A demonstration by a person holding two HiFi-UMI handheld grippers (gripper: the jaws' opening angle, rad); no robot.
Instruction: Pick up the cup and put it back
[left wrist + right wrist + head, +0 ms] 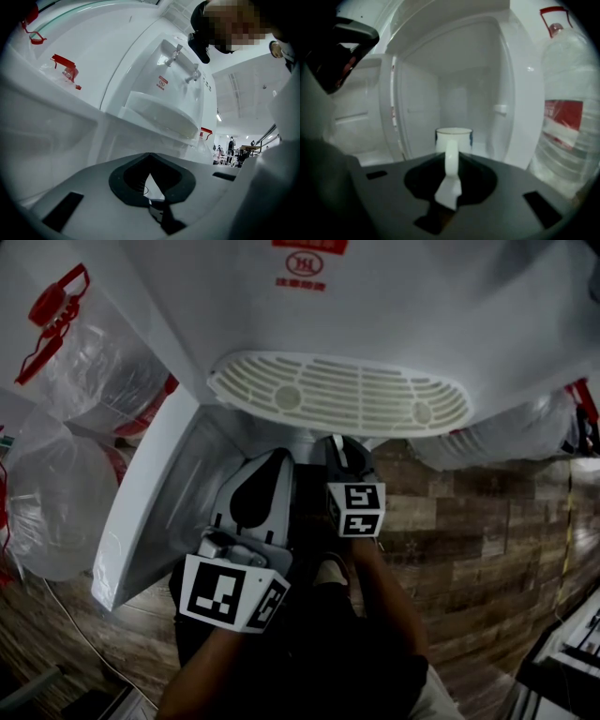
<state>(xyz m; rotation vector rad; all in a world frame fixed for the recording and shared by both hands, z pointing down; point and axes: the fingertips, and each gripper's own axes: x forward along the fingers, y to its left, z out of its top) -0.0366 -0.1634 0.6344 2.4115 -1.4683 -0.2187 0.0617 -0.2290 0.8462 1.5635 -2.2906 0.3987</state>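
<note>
Left gripper (149, 169), jaws together on nothing, beside open cabinet (461, 75); right gripper (451, 158), jaws narrow, clamping handle of white cup (453, 137) at cabinet mouth: carry upright, seat flat before release.

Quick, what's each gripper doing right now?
Left gripper: closed, nothing in it.
Right gripper: closed on the cup, by its handle.

White, blue-edged cup (461, 138); white dispenser (394, 324); clear, red-labelled bottle (562, 117)

Head view steeply down; gripper views close-in; all share dispenser (375, 315).
</note>
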